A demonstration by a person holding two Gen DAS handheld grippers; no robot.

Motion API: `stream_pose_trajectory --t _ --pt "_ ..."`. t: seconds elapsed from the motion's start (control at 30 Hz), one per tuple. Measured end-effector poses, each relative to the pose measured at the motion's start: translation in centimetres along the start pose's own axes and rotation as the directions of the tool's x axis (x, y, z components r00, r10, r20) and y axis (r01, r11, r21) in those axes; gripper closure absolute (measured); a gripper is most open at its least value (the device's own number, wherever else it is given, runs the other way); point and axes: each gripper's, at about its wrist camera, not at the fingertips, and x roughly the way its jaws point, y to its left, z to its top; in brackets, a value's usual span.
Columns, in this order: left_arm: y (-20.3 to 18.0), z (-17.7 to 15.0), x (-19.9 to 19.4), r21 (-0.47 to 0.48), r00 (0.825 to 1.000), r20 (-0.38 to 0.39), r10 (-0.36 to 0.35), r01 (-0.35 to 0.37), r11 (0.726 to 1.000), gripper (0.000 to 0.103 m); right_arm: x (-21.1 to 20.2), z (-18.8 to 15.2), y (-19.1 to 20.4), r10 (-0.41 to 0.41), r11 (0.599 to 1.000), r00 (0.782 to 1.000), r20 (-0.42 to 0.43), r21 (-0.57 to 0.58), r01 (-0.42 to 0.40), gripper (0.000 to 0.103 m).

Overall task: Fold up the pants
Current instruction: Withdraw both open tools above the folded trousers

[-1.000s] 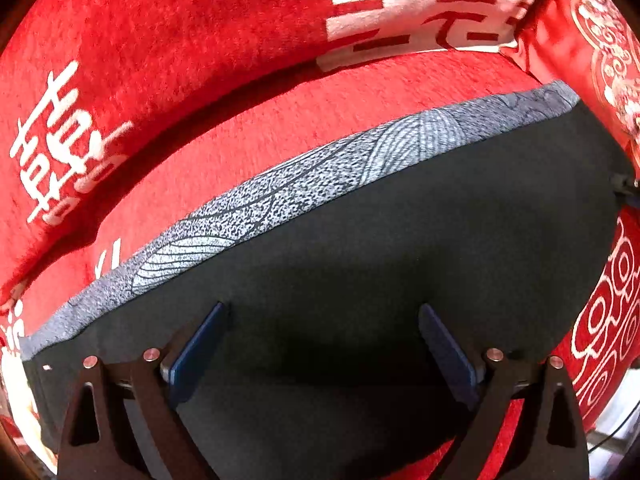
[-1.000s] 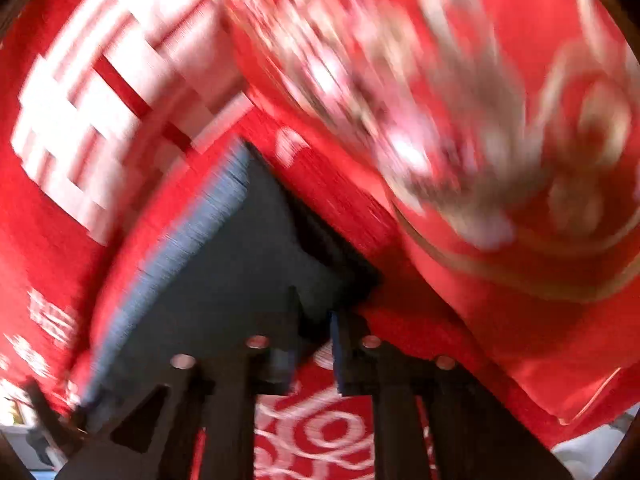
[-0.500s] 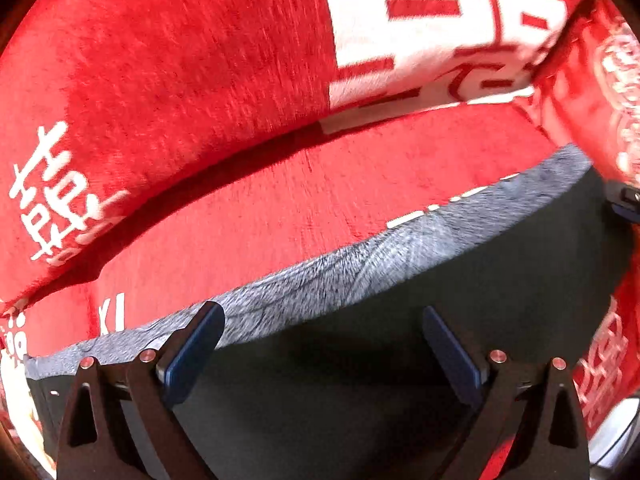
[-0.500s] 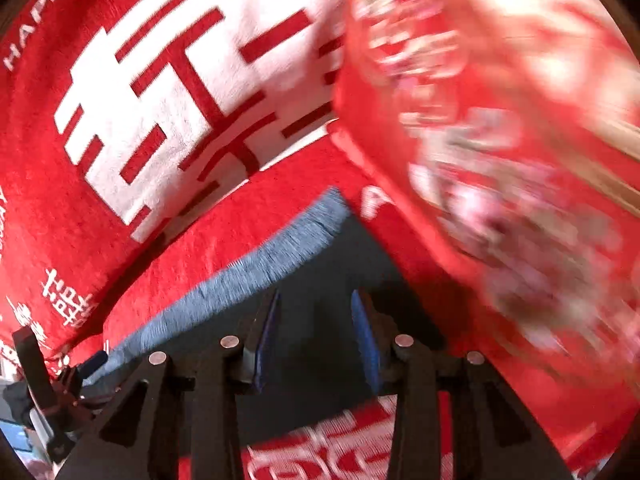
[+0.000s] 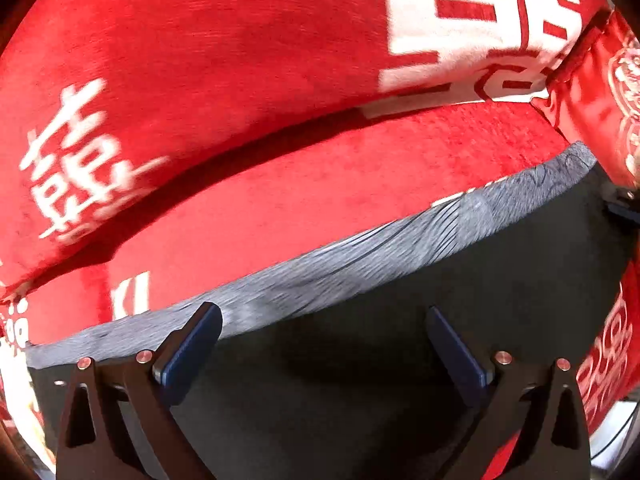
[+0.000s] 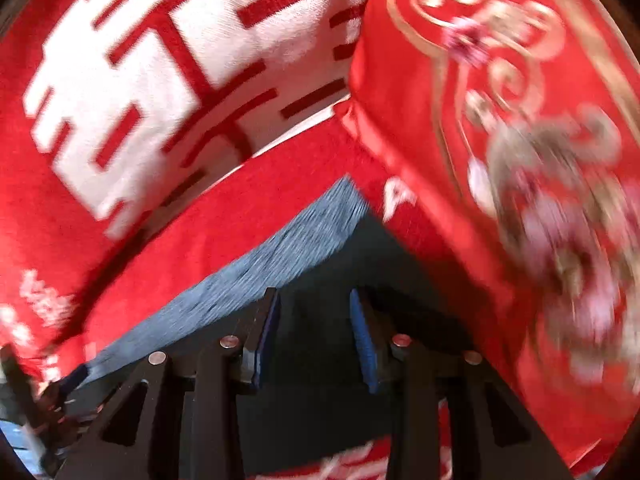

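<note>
Both grippers — left spread wide, right partly open — hover empty over dark pants on a red cushion.

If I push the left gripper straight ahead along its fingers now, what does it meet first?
Most likely the pants: the left gripper is open over the dark cloth, pointing at the grey waistband. Beyond that lies the red cushion. Height above the cloth is unclear.

left claw black frames, blue pads, silver screws, right claw alike
</note>
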Motion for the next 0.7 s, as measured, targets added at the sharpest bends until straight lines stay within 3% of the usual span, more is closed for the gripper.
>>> stream_pose_trajectory --t 0.2,0.4,0.43,0.47,0.57,0.7 --pt "8.5 -5.9 -1.8 -0.036 0.989 -0.101 0.11 -0.114 0.993 0.0 -2.5 -7.4 2.0 0.073 0.997 0.992 -0.106 -0.009 -0.074 0.059" --pt "11.2 -13.8 -0.7 -0.061 0.962 -0.246 0.119 -0.138 0.989 0.0 -0.9 -12.3 3.6 0.091 0.996 0.975 -0.201 0.011 -0.091 0.059" --pt "11.0 -15.2 -1.1 -0.094 0.977 -0.179 0.117 -0.136 0.986 0.0 -0.9 -12.8 3.8 0.09 0.996 0.973 -0.21 0.013 -0.09 0.059" --pt "11.1 -15.7 -1.3 -0.116 0.98 -0.16 0.115 -0.134 0.984 0.0 -0.6 -13.1 4.1 0.092 0.996 0.971 -0.219 0.016 -0.091 0.059" --pt "12.1 -16.3 -1.0 -0.232 0.981 -0.182 0.073 -0.115 0.966 0.0 -0.5 -13.9 5.3 0.092 0.996 0.967 -0.238 0.008 -0.092 0.059" --pt "11.3 -16.5 -1.8 -0.173 0.983 -0.148 0.112 -0.137 0.975 0.0 -0.4 -14.6 7.6 0.117 0.991 0.959 -0.257 -0.039 -0.131 0.059"
